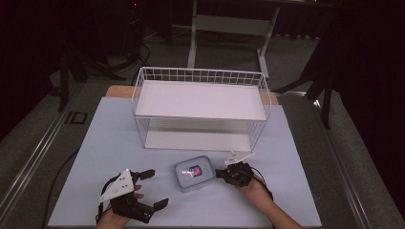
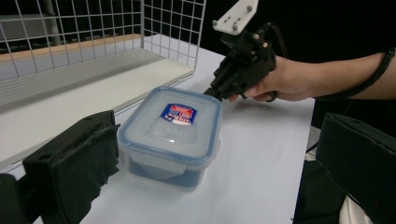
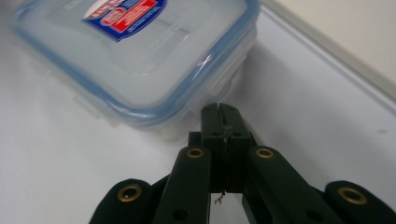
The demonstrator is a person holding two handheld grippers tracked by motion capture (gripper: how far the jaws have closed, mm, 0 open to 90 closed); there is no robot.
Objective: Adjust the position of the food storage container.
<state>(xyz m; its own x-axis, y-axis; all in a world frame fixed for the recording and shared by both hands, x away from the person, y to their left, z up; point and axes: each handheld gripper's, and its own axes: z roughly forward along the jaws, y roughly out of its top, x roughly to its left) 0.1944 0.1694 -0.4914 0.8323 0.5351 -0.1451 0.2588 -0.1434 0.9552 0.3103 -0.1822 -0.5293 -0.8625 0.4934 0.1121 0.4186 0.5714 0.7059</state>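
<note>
Two grippers at work: right gripper [image 3: 219,109] with jaws pressed together, tips touching or nearly touching the container's [image 1: 193,173] right-hand side just under the blue lid rim, perhaps at a latch flap, though hard to say; left gripper [image 1: 150,188] spread wide, empty, just left of the container and angled toward it. Likely risk: a closed tip pushing on one side with nothing bracing the other could slide the container leftward or spin it on the smooth white table [image 1: 95,143], or slip off the rounded rim; a flap popping open unevenly could tip it. Left jaws closing late or off-centre could knock it as well. Container flat and upright, lid on, red-and-blue label [image 2: 178,113] facing up; sits in front of the wire shelf rack [image 1: 200,107], near its middle, clear of it. Long axis roughly left to right along the rack's front, slightly skewed, right end a little nearer the rack.
</note>
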